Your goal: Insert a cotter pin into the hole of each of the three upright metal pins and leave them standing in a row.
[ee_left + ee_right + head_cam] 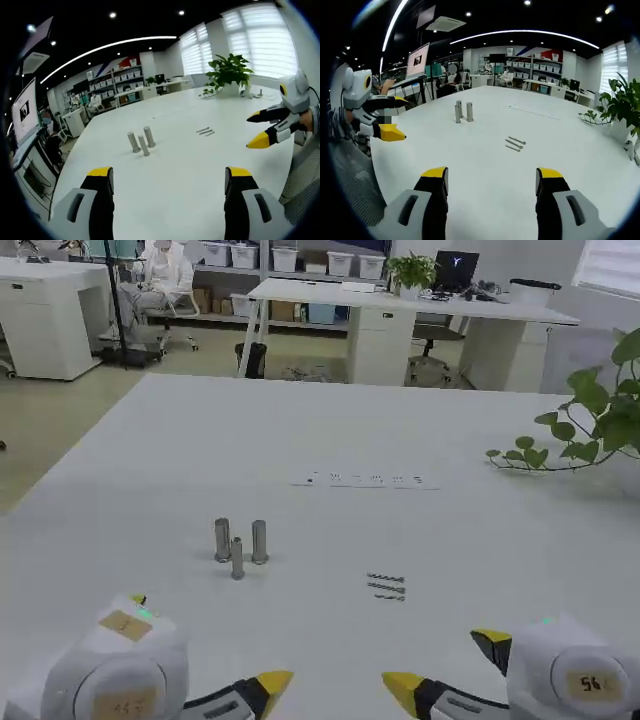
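Two grippers sit low at the near edge of the white table, each with nothing between its fingers. Furthest left in the head view is the left gripper, its yellow-tipped fingers spread wide; its own view shows the same wide gap, with bare tabletop between the tips. Ahead of it and a little to the right stand the three metal pins, all upright in a tight cluster rather than a line; two are at the back and one is in front between them. They are close together, and whether they touch I cannot tell. Beyond them, further up the table, lies a pale label strip, its marks too small to read. Right of the pins and somewhat nearer, well apart from them, three cotter pins lie flat and loose on the table, side by side and roughly parallel. Right again, at the lower edge, is the right gripper, its fingers likewise parted; its own view has open tabletop between the tips, with the cotter pins ahead. At the far right a leafy plant trails over the table's edge.
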Demonstrator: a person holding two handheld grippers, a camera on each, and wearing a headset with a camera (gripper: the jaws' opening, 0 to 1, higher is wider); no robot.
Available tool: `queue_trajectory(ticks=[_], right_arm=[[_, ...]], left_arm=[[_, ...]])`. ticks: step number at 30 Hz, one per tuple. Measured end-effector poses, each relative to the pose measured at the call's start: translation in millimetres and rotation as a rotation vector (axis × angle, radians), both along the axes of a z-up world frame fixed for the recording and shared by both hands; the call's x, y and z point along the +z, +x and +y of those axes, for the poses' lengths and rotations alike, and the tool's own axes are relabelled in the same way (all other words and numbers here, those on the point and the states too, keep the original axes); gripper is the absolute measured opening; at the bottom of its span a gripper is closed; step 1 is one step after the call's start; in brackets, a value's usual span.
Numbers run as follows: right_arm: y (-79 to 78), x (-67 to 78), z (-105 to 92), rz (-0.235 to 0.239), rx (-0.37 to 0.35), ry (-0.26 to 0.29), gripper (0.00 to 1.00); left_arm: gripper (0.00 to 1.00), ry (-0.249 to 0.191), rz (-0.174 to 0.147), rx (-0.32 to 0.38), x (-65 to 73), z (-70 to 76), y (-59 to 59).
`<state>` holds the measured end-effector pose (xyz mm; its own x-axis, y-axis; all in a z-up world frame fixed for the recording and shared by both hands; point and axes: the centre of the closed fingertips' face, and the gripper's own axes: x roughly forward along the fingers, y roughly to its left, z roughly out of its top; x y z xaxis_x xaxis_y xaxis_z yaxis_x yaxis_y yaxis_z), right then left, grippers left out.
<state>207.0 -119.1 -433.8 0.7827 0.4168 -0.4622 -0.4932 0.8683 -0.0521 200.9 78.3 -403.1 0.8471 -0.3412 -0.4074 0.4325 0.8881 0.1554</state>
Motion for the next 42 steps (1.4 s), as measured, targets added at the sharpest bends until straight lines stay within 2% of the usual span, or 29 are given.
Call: queue_trajectory(ticks=[42], right_arm=[[-0.7, 1.1, 1.2, 0.002, 0.001, 0.017, 0.67]], left_arm=[[0.88, -0.005, 0.005, -0.004, -1.8, -1.7, -1.2]])
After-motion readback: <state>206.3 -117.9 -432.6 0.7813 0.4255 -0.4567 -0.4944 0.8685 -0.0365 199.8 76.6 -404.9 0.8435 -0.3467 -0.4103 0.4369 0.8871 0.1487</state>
